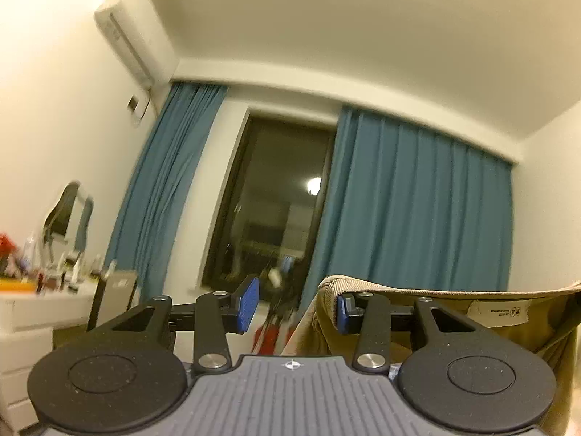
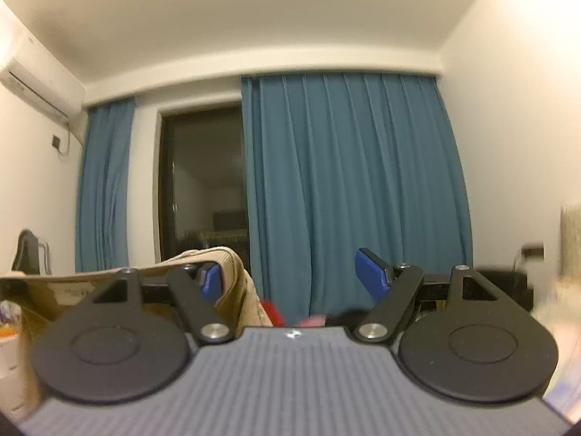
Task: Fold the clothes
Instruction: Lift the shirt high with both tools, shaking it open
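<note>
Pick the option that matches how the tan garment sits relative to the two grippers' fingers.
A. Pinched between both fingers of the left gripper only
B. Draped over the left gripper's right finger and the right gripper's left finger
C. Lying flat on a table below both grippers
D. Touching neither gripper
B: the tan ribbed-hem cloth garment hangs over the left gripper's right blue-padded finger, and over the right gripper's left finger, both grippers open.

Both my wrist cameras tilt up toward the window wall

My left view leans, with the dark window (image 1: 276,200) at centre; my right view sits level, its window (image 2: 205,181) left of centre. Both share the blue curtains (image 2: 348,189), ceiling and air conditioner (image 1: 134,32).
</note>
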`<action>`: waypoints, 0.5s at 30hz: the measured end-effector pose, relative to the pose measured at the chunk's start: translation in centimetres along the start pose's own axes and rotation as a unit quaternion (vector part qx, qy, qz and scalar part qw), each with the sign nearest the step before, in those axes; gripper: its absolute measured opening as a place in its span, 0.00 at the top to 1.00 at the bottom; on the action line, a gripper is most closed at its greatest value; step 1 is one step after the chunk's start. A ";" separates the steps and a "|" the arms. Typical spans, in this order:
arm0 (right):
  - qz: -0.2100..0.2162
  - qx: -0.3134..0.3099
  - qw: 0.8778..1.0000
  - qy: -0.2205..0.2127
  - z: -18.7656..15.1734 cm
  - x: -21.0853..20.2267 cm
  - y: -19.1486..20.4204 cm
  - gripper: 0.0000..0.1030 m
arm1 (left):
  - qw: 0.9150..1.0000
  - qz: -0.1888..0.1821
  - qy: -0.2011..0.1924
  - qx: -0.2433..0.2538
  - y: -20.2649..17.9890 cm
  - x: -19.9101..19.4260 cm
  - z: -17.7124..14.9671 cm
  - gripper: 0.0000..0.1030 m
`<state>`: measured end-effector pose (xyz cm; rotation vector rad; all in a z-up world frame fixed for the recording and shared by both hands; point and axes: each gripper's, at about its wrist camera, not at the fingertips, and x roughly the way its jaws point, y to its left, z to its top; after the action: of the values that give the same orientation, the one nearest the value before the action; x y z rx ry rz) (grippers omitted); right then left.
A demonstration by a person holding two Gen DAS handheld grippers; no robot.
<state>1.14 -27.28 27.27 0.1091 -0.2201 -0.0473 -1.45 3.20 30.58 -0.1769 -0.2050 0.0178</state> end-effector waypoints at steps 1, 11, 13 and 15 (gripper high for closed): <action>0.005 0.003 1.000 -0.006 1.8 -0.4 -0.2 0.27 | 1.000 -0.006 -0.009 0.002 -0.4 -0.5 2.0 0.56; 0.020 -0.033 0.999 -0.031 11.9 -3.1 -2.1 0.17 | 0.997 -0.062 -0.005 0.035 -4.3 -2.9 11.6 0.53; 0.027 -0.036 0.999 0.000 10.7 -2.2 -2.6 0.18 | 0.997 -0.064 0.029 0.034 -4.5 -1.5 9.6 0.53; 0.034 -0.036 0.998 0.038 8.9 -1.0 -3.3 0.18 | 0.995 -0.063 0.065 0.031 -4.3 0.3 7.0 0.53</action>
<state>-1.89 -31.37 35.27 0.0320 -0.1464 0.0173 -2.56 0.22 38.10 -0.1034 -0.0854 -0.1121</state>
